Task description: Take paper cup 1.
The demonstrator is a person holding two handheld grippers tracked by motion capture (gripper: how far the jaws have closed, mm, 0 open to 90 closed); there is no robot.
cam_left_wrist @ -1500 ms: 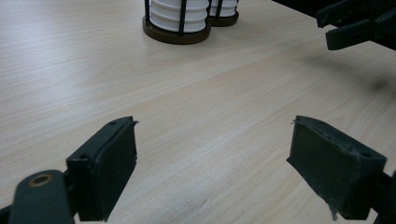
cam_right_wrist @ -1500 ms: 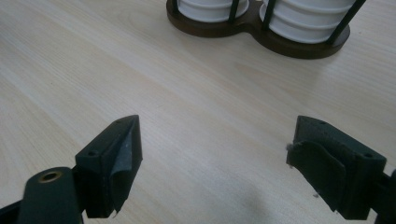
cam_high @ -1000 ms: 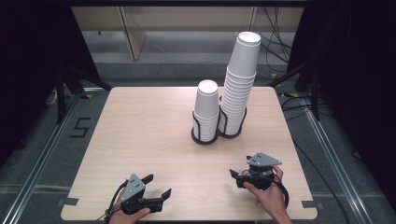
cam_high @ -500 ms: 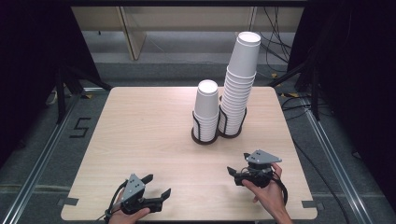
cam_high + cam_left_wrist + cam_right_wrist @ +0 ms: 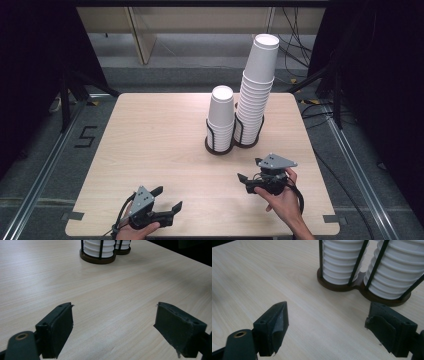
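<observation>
High view, left to right. At the near left edge of the table we see the left gripper, held low in the person's left hand; its jaws stand wide apart with bare wood between them. In the left gripper view the same jaws frame empty tabletop, and the cup holder lies well ahead of them.

Past the table's middle we find the holder, a dark double-ring base with thin upright wires. Its left ring carries the short stack of white paper cups; its right ring, touching the first, carries the tall stack, which leans slightly to the right at the top.

Nearer the person and to the right, the right gripper is held in the right hand, a grey plate on top. We see its jaws apart and gripping nothing. In the right gripper view they point at the holder's base, near it but not touching, with both stacks rising just beyond.
</observation>
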